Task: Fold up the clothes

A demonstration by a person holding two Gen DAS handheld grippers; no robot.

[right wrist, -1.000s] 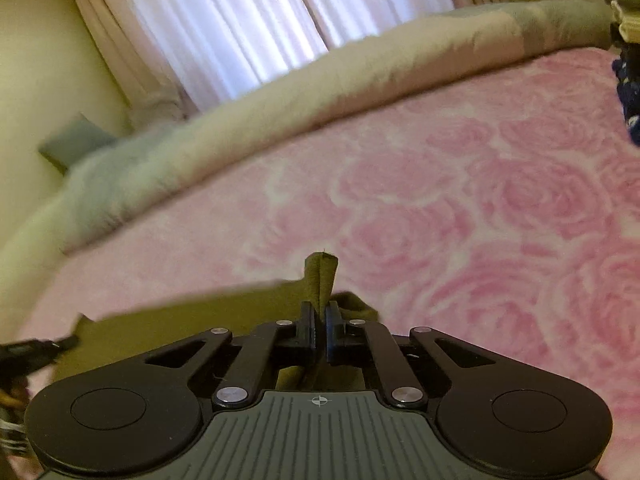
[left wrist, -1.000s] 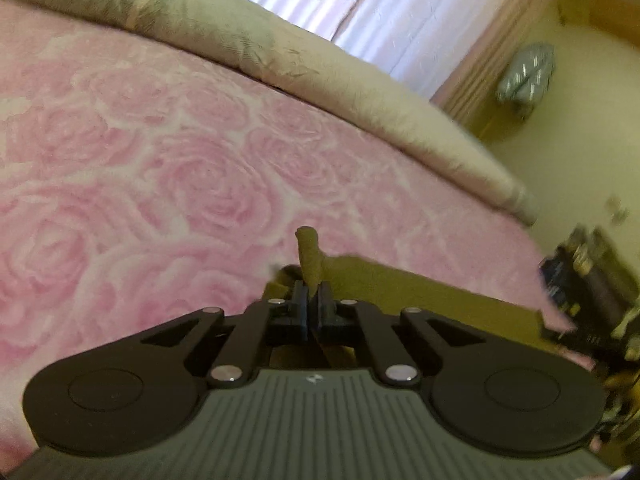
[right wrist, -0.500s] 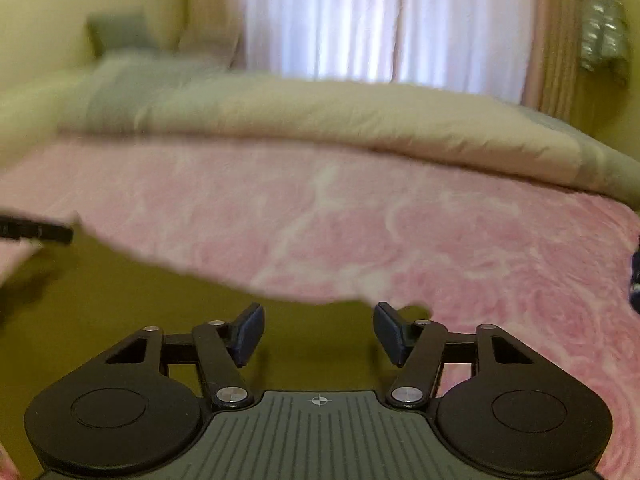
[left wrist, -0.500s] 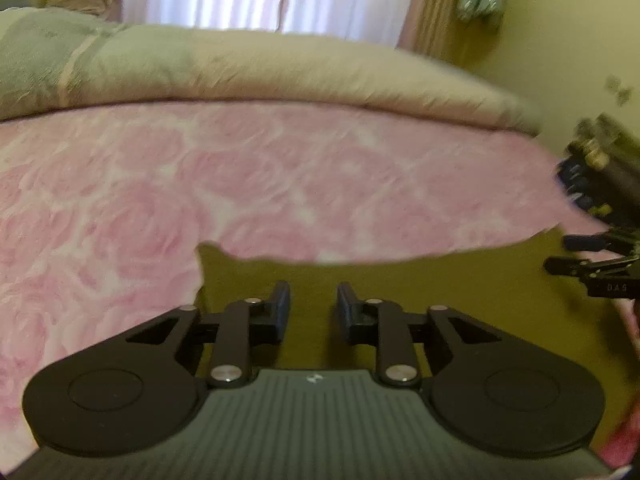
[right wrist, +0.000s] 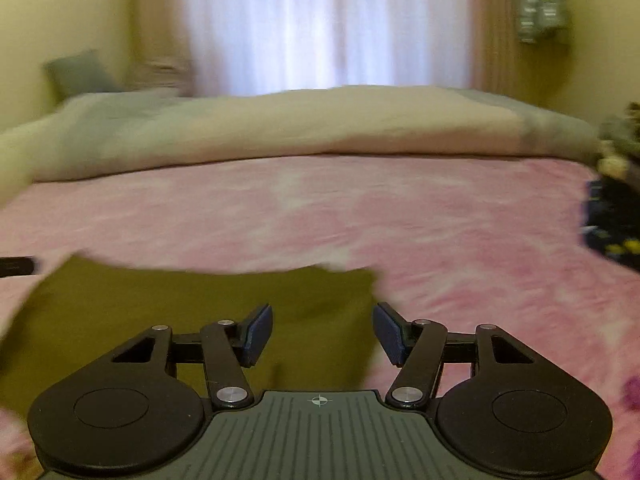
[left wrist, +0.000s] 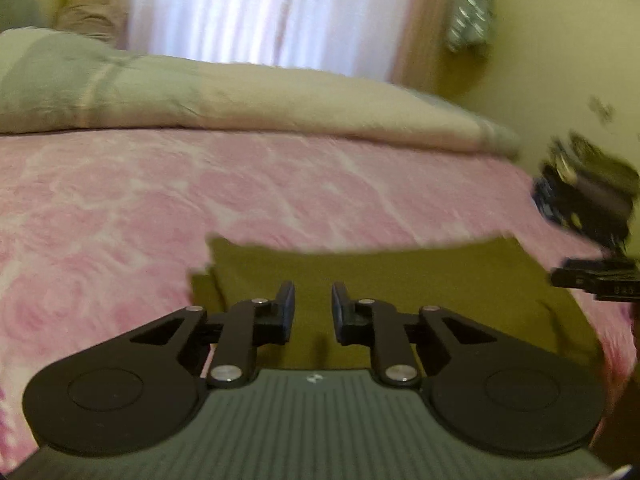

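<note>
Pink rose-patterned bedspread (left wrist: 240, 200) covers the bed, with a beige duvet (left wrist: 260, 100) rolled along its far side and white curtains (right wrist: 328, 24) behind. Both grippers point level across the bed toward the curtains, low over the cloth (left wrist: 400, 276), an olive garment lying flat on the bedspread. The left gripper (left wrist: 313, 308) has its jaws spread a little, nothing between them, the cloth beneath; its edge runs across at 12 o'clock. The right gripper (right wrist: 323, 332) is spread wider and also empty, over the cloth's right corner (right wrist: 352, 280), which lies at 12 to 1 o'clock. In the left view the right gripper's tip shows at 3 o'clock. A dark stack of clothes (right wrist: 612, 220) sits at 2 o'clock in the right view.
</note>
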